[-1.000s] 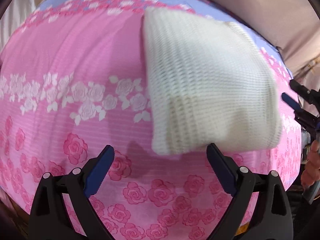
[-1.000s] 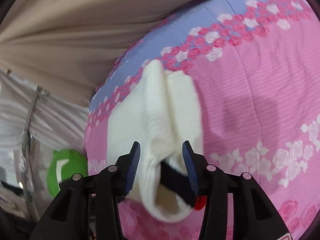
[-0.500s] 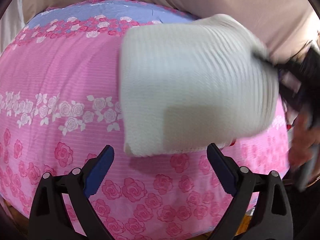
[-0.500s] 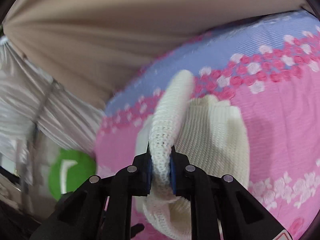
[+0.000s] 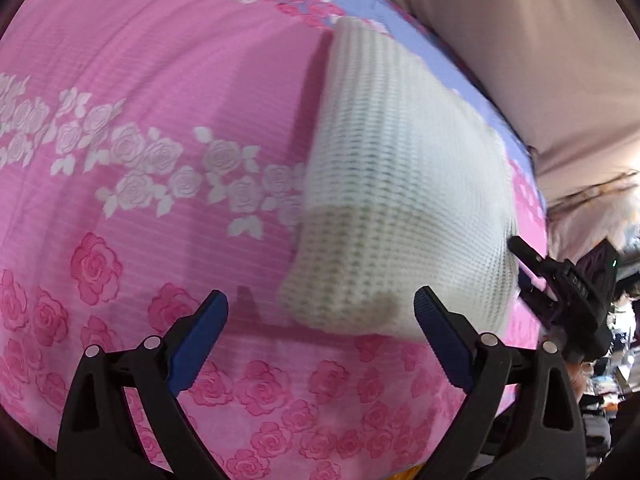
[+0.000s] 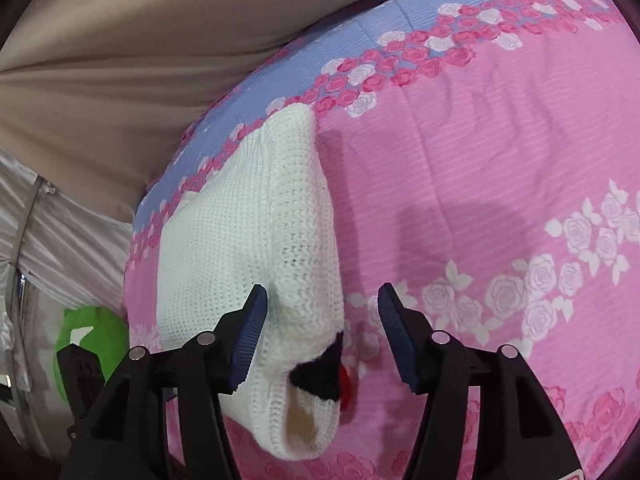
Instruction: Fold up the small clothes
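A small white knitted garment lies folded on the pink rose-print bedsheet. My left gripper is open and empty, just in front of the garment's near edge. My right gripper shows at the garment's right edge in the left wrist view. In the right wrist view my right gripper is open, with the garment lying between and left of its fingers. A black and red patch shows at the garment's near opening. The sheet spreads to the right.
A beige curtain or wall stands behind the bed. A blue band with roses runs along the sheet's far edge. A green object sits off the bed's left side. Clutter lies beyond the bed's right edge.
My right gripper was shut on the garment's fold half a second ago; it has opened and let go. The garment has dropped flat on the sheet. My left gripper stayed open.
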`<state>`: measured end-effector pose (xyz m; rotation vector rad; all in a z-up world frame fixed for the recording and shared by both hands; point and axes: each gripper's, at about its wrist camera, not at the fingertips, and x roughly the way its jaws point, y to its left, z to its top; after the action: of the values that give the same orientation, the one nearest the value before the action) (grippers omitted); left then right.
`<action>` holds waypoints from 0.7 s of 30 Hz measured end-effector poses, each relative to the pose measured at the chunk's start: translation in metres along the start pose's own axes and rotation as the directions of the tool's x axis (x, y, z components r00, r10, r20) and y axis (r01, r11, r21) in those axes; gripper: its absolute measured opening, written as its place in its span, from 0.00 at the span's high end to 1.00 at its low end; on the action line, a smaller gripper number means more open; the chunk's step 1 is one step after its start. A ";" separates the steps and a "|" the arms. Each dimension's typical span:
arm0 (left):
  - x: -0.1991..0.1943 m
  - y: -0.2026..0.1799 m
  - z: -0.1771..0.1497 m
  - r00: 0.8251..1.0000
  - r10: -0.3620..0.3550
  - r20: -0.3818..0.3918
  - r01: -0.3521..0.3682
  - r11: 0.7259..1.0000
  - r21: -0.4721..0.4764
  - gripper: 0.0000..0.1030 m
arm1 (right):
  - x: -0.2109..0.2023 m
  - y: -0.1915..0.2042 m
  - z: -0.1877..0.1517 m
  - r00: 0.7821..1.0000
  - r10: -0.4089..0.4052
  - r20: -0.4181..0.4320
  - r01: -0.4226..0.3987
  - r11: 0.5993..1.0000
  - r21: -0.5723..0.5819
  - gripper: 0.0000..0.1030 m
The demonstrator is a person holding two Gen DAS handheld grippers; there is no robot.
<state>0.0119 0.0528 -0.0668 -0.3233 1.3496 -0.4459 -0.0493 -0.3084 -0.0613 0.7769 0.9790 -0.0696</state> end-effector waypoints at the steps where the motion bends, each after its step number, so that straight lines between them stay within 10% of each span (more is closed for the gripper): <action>1: 0.000 -0.003 0.000 1.000 0.004 0.003 -0.004 1.000 0.009 0.11 | 0.010 0.003 0.007 1.000 0.012 -0.017 -0.013 1.000 -0.009 0.80; 9: 0.012 -0.043 -0.004 0.987 0.154 0.053 -0.161 0.966 0.202 0.11 | 0.012 0.042 0.052 0.999 -0.039 0.031 0.044 0.980 -0.192 0.86; 11: 0.013 -0.050 -0.007 0.981 0.183 0.063 -0.192 0.954 0.229 0.11 | 0.040 0.018 0.040 0.990 -0.107 -0.090 0.091 0.981 -0.169 0.85; 17: -0.011 -0.069 -0.023 0.962 0.234 0.143 -0.266 0.919 0.291 0.11 | -0.037 0.024 -0.005 0.996 -0.068 0.059 0.072 0.994 -0.078 0.80; 21: -0.008 -0.069 -0.026 0.943 0.298 0.146 -0.329 0.899 0.289 0.11 | -0.043 0.045 -0.056 0.996 -0.082 -0.019 0.078 0.985 -0.152 0.80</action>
<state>-0.0233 -0.0024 -0.0328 0.1335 1.1856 -0.3577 -0.0966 -0.2525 -0.0207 0.6002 1.0267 -0.0545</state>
